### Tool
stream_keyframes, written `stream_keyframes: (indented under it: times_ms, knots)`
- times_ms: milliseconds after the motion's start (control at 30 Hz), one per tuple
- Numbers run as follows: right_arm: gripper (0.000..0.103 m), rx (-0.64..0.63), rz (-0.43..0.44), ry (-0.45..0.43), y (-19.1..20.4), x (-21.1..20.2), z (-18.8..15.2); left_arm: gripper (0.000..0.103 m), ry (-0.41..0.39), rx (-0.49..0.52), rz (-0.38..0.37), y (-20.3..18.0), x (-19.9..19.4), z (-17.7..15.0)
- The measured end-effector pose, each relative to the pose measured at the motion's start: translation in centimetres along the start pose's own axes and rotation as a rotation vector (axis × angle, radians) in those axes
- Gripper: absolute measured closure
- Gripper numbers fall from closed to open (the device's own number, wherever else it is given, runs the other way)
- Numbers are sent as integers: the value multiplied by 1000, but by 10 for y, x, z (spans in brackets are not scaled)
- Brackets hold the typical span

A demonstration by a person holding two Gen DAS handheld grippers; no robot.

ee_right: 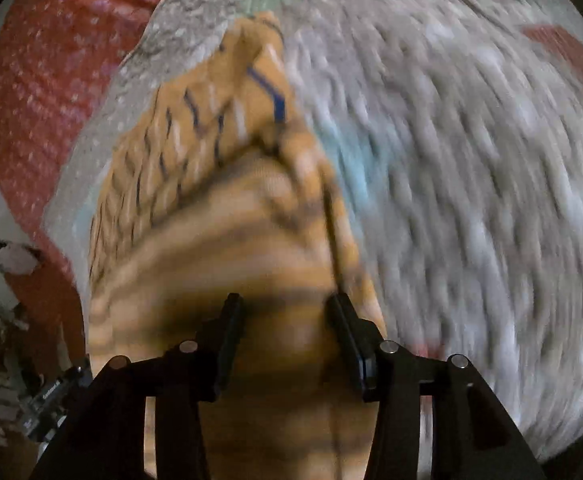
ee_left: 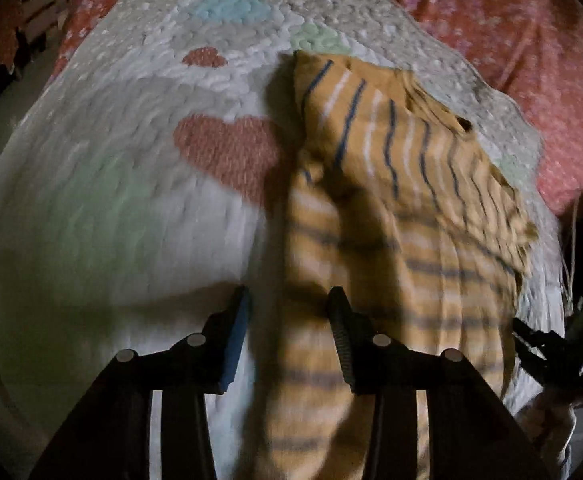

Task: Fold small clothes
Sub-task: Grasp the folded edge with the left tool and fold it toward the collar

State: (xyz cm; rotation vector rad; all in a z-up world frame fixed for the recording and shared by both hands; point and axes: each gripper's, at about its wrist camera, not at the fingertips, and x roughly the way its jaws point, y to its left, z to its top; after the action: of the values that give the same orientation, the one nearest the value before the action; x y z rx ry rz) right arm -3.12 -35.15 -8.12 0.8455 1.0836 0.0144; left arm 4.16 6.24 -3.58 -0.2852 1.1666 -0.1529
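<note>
A small mustard garment with blue and white stripes [ee_left: 391, 208] lies on a white bobbled blanket [ee_left: 103, 208], its far part folded over itself. My left gripper [ee_left: 287, 300] is open, hovering at the garment's left edge; the cloth runs under its right finger. The other gripper [ee_left: 551, 356] shows at the right edge. In the right wrist view the garment [ee_right: 227, 216] fills the centre, and my right gripper [ee_right: 285, 304] is open just above its near part. The blanket [ee_right: 471, 200] is motion-blurred.
The blanket has red hearts [ee_left: 227, 152] and pale blue and green patches. It lies on a red flowered bedspread [ee_left: 511, 20], also in the right wrist view [ee_right: 51, 80]. Dark room and furniture sit past the bed's left edge [ee_left: 19, 40].
</note>
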Motion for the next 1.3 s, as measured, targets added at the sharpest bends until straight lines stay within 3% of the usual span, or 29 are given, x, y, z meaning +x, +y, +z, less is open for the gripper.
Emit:
stream_keyframes:
  times_ms: [100, 300, 533, 667, 767, 933, 1033, 1100, 1167, 1200, 1233, 1267, 1300]
  knots:
    - [53, -20, -4, 16, -3, -9, -28, 62, -1, -3, -26, 3, -5, -30]
    - [52, 36, 57, 65, -24, -25, -66, 43, 54, -4, -44, 2, -12, -85]
    - [51, -59, 12, 104, -16, -24, -102, 33, 125, -18, -48, -3, -5, -121]
    - [49, -47, -35, -7, -22, -47, -108, 25, 142, 8, -31, -9, -5, -134]
    - [40, 1, -76, -51, -36, -53, -104, 24, 143, -37, -59, -2, -5, -134]
    - [34, 72, -17, 103, -48, -18, -115, 8, 139, -67, -104, -1, -2, -134]
    - [13, 136, 16, 144, -56, 0, -130, 2, 175, -13, -81, -14, 5, -138]
    - [8, 182, 24, 148, -64, 5, -134, 2, 178, 17, -59, -19, 6, -140]
    - [10, 196, 50, 159, -66, 4, -136, 10, 188, 21, -39, -18, 5, -139]
    - [25, 194, 67, 162, -66, 1, -136, 31, 191, 13, -18, -18, 4, -138]
    - [48, 178, 111, 169, -61, -4, -136, 53, 190, 12, 16, -16, 2, -137]
    - [60, 152, 118, 174, -56, -8, -134, 66, 190, -5, 18, -11, -2, -136]
    - [80, 100, 112, 166, -50, -15, -133, 97, 195, -30, -19, -6, -5, -133]
